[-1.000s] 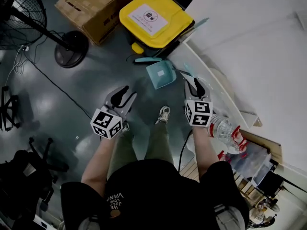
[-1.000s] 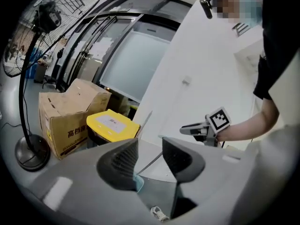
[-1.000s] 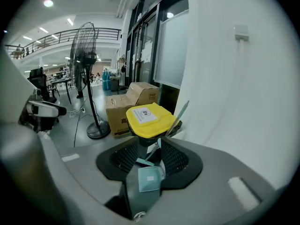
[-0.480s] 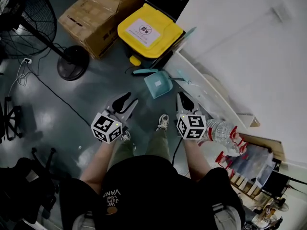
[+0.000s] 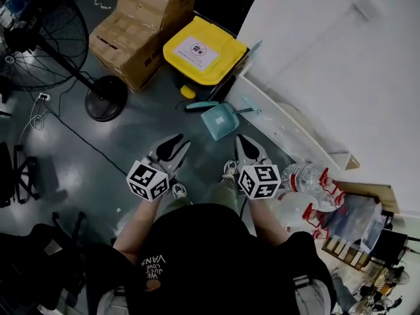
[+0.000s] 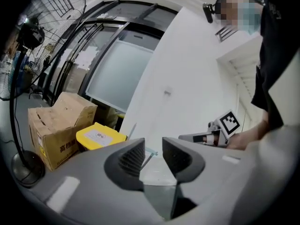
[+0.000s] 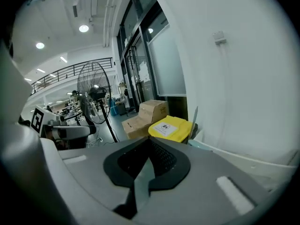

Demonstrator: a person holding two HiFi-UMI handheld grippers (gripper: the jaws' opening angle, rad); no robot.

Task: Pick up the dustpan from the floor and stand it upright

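The teal dustpan [image 5: 220, 119] is on the dark floor beside the white ledge [image 5: 289, 135], with its handle [image 5: 251, 107] running right toward the ledge. A teal brush [image 5: 199, 104] lies just behind it. Whether the pan stands upright cannot be told from above. My left gripper [image 5: 176, 146] hovers short of the pan on its left, its jaws a little apart and empty. My right gripper [image 5: 243, 143] hangs short of the pan on its right, with its pads pressed together on nothing. In the left gripper view a bit of the teal pan [image 6: 151, 151] shows between the jaws.
A bin with a yellow lid [image 5: 203, 51] and cardboard boxes [image 5: 141, 28] stand behind the dustpan. A fan's round base [image 5: 105, 98] and its cable are at the left. Water bottles [image 5: 308, 176] lie at the right, and the person's shoes [image 5: 228, 169] are under the grippers.
Both grippers have drawn back from the dustpan toward the person and risen. The right gripper's jaws, open near the handle before, have shut empty. The dustpan stays by the ledge.
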